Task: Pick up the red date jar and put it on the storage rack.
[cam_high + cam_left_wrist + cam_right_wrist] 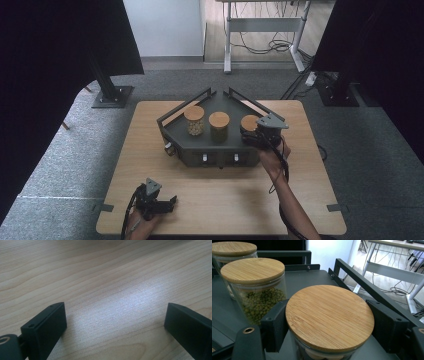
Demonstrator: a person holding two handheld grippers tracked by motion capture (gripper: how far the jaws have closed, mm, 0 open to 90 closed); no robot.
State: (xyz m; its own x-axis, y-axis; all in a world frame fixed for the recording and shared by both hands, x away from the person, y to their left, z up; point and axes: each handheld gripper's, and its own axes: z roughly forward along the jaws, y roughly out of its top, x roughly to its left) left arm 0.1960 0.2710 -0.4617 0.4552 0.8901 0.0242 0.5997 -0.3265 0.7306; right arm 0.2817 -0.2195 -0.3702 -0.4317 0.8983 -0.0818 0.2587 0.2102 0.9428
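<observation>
Three glass jars with bamboo lids stand in a dark grey railed tray (172,131) on the wooden table (225,200). My right gripper (250,133) reaches into the tray's right end and is shut on the rightmost jar (249,121). In the right gripper view its jaws sit on either side of the glass just below the wide lid of this jar (329,322), hiding most of its contents. Beside it stands a jar of green beans (259,297), with the third jar (232,248) farther back. My left gripper (172,201) rests open near the table's front left edge, over bare wood (100,270).
The tray has raised rails (362,282) at the back and sides and two small knobs on its front face (220,158). Black stands and curtains flank the table. A desk frame with cables (265,35) stands on the floor behind.
</observation>
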